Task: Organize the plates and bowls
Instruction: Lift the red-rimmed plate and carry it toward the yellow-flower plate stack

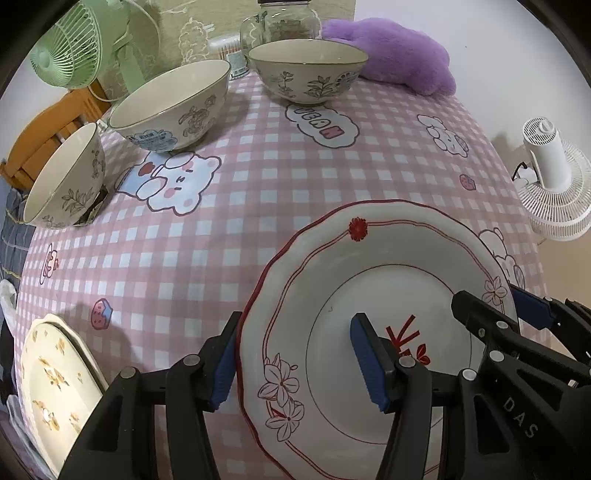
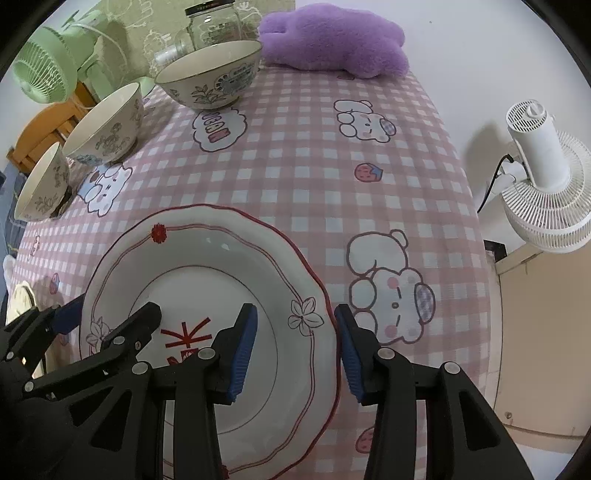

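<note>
A white plate with a red scalloped rim and flower prints lies on the pink checked tablecloth. My left gripper straddles its left rim, one pad outside and one over the well, jaws apart. My right gripper straddles the right rim the same way, also open. Each gripper shows in the other's view: right gripper, left gripper. Three floral bowls stand along the far left. A cream plate with yellow flowers lies near left.
A purple plush and a glass jar sit at the table's far edge. A green fan and a wooden chair stand beyond the left side. Off the right edge is a white fan.
</note>
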A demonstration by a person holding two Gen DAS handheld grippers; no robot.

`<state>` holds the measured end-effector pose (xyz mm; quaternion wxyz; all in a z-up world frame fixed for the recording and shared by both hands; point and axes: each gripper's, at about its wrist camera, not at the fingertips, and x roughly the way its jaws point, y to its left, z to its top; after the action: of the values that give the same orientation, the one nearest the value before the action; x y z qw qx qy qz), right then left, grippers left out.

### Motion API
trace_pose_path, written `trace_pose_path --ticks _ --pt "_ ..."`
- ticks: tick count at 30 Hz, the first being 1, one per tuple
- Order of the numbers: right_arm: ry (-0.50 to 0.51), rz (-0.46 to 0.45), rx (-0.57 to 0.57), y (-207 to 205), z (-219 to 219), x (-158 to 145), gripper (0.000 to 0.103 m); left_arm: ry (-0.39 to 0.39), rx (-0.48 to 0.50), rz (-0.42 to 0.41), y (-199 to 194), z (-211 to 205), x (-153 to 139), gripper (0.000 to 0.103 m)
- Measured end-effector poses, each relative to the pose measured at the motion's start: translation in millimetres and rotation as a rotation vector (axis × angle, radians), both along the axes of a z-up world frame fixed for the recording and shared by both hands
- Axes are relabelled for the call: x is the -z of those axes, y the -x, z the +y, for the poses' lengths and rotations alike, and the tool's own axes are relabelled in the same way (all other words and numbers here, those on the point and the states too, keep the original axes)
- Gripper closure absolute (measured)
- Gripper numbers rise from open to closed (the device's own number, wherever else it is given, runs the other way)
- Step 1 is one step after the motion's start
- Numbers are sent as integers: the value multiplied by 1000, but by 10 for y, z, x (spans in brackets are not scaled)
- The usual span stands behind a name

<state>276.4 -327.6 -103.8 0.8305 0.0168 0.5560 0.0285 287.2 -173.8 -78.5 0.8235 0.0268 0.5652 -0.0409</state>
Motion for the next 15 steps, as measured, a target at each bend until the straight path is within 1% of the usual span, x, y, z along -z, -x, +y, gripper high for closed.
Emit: trace_pose_path --ticks 4,8,11,15 --pt "-26 53 5 46 -31 75 55 -5 -8 6 18 11 14 44" --pt "-4 46 -5 73 -10 74 56 -19 6 11 60 -32 -3 44" --pt "10 56 1 66 2 46 56 -13 6 25 82 -38 -33 44" --pt "30 35 0 105 12 -61 56 -21 8 1 179 -36 -153 45"
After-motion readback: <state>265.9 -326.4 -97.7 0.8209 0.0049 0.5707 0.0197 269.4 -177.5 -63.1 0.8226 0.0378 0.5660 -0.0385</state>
